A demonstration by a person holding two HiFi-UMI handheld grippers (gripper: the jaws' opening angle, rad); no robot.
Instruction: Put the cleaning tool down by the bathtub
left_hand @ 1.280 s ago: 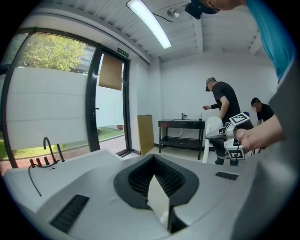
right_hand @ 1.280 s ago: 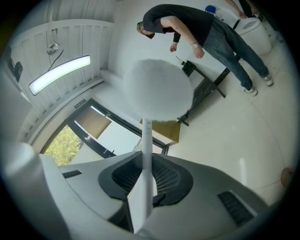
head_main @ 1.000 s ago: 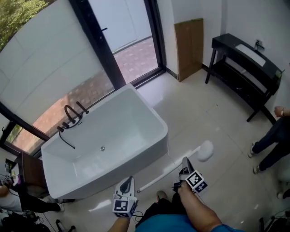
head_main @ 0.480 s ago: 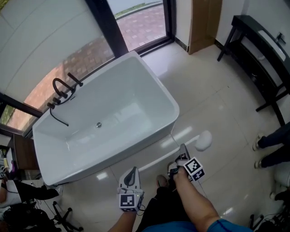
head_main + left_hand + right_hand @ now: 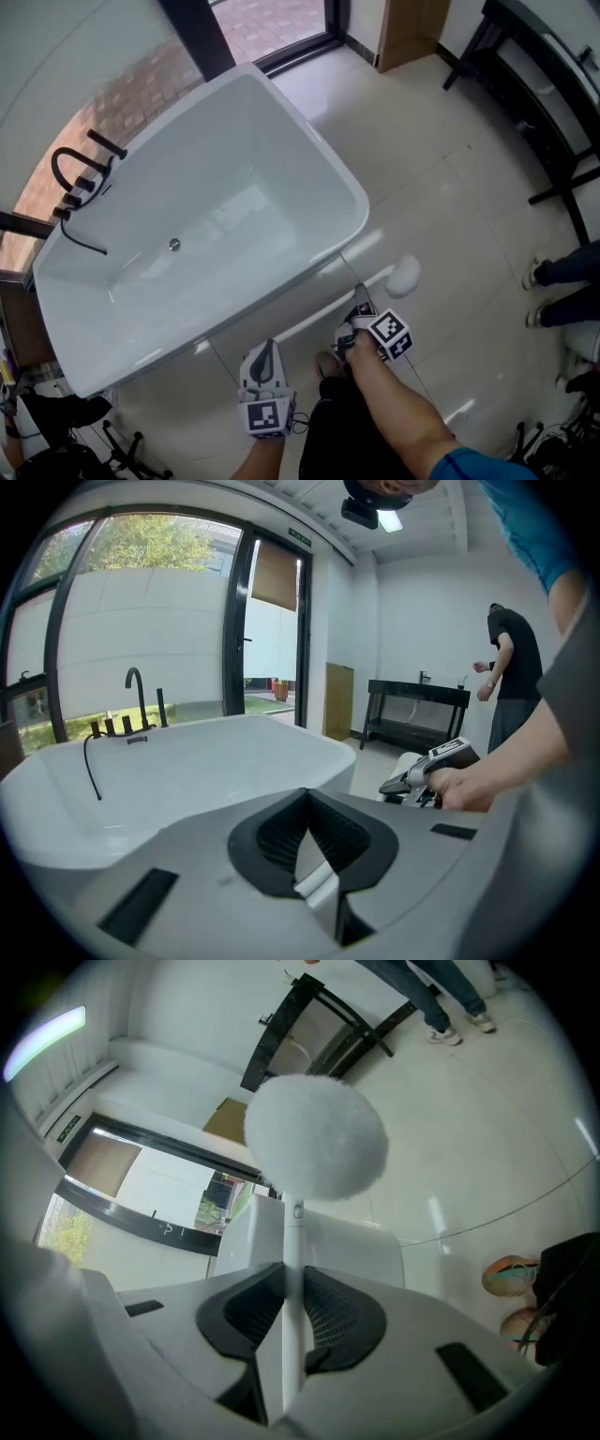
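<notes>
The cleaning tool is a thin white pole [image 5: 305, 326] with a fluffy white head [image 5: 403, 275]. It hangs low over the floor, just off the near right corner of the white bathtub [image 5: 309, 141]. My right gripper [image 5: 359, 298] is shut on the pole a little behind the head. In the right gripper view the pole [image 5: 292, 1241] runs up between the pads to the head [image 5: 316, 1135]. My left gripper [image 5: 266, 349] hovers to the left near the tub's side, shut with nothing in it [image 5: 306, 799]. From there the right gripper [image 5: 431, 766] shows beside the tub [image 5: 187, 761].
A black faucet [image 5: 80, 178] stands at the tub's far left end. A black console table [image 5: 553, 112] and a brown board [image 5: 412, 28] line the far wall. A person's shoes [image 5: 536, 274] stand at the right. Dark gear [image 5: 75, 450] lies at the lower left.
The head view has tipped down and drawn closer to the tub. The right gripper keeps its hold, and the tool's head has drifted slightly toward the tub's corner. The left gripper has barely moved.
</notes>
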